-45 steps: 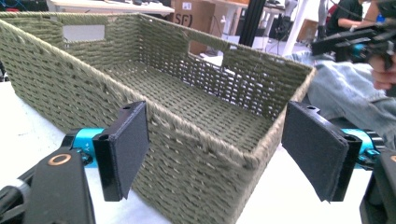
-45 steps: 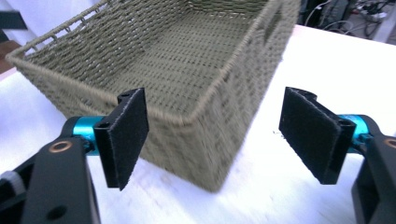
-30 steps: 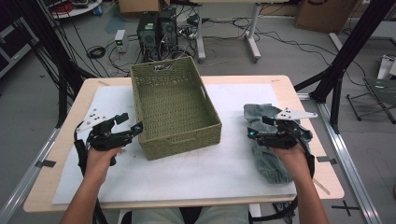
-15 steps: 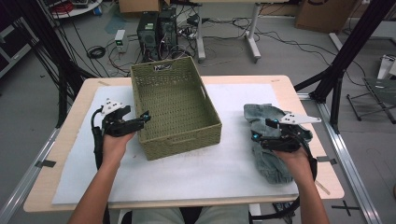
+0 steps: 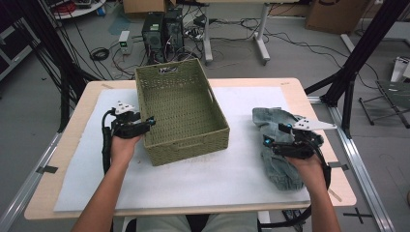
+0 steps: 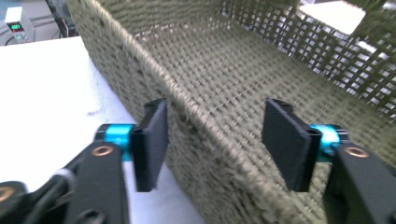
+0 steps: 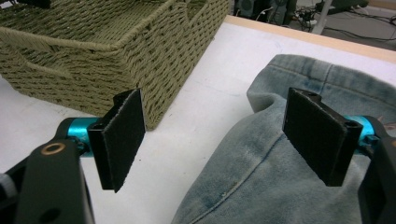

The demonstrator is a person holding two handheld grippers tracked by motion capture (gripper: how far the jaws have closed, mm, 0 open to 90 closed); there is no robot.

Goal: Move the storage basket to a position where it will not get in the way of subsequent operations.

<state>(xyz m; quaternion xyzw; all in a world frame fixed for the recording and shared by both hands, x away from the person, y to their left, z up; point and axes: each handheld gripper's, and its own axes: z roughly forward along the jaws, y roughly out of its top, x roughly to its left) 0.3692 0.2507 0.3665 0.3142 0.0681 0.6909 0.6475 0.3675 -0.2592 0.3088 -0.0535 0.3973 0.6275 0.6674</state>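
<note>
Right, from the high view: the left gripper [image 5: 147, 122] sits at the near left wall of the woven basket [image 5: 181, 110], which stands empty in the middle of the white mat [image 5: 203, 179] on the tabletop [image 5: 309, 87]. Over on the other side, the right gripper [image 5: 270, 142] hovers above the denim garment [image 5: 275, 140], which lies crumpled on the mat, well apart from the basket.

Now the left gripper view: the jaws straddle the basket's rim [image 6: 187, 100], one pad outside the wall, one inside. They have just been closing in on that wall, yet daylight shows between the rim and the inner pad, so no firm clamp yet by my reading; the left gripper [image 6: 215, 140] is set to take hold.

And the right gripper view: the right gripper [image 7: 219, 140] has its jaws standing wide apart, nothing pinched. The denim [image 7: 280, 186] lies below and between them, with the basket's corner [image 7: 154, 60] off beyond the left jaw.

So the step in hand looks like steadying the basket while the garment pick-up is lined up. Next, I'd say, the left jaws need to finish closing on the rim, and the right needs to drop onto a fold of denim and pinch it before any lift towards the basket.
</note>
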